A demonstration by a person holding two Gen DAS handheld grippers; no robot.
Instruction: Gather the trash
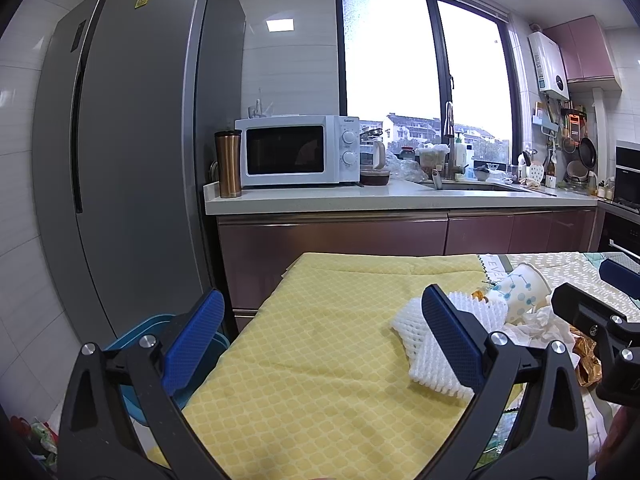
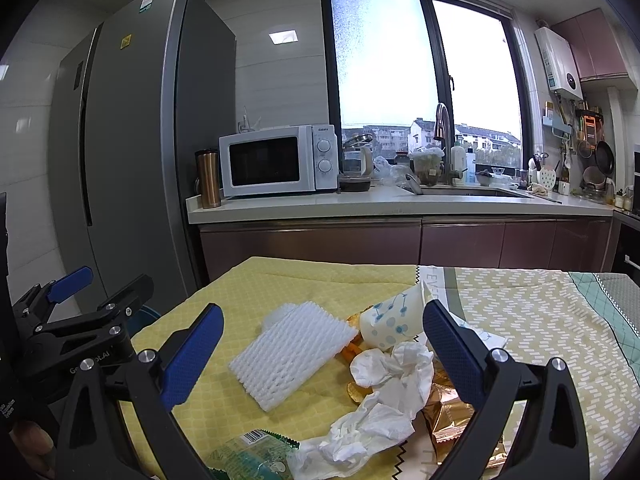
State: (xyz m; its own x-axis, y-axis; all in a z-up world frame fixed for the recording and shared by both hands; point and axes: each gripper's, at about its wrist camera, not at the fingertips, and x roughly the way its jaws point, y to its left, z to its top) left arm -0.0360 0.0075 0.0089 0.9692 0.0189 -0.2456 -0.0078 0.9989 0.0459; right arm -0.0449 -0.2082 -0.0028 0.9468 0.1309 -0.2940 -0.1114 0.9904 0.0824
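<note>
Trash lies in a heap on a yellow cloth: a white foam fruit net (image 2: 294, 350), a tipped paper cup with blue dots (image 2: 390, 322), crumpled white tissues (image 2: 394, 380), a gold foil wrapper (image 2: 450, 416) and a green snack packet (image 2: 252, 456). My right gripper (image 2: 324, 354) is open and empty, hovering over the heap. My left gripper (image 1: 320, 340) is open and empty, left of the heap; the foam net (image 1: 430, 344) and the cup (image 1: 518, 292) sit by its right finger. The right gripper also shows in the left wrist view (image 1: 600, 296), and the left gripper in the right wrist view (image 2: 100, 292).
A blue bin (image 1: 160, 332) stands on the floor by the table's left edge. A patterned cloth (image 2: 540, 320) covers the table's right part. Behind are a grey fridge (image 1: 132, 140), a counter (image 1: 400, 196) with a microwave (image 1: 296, 152), a sink and clutter.
</note>
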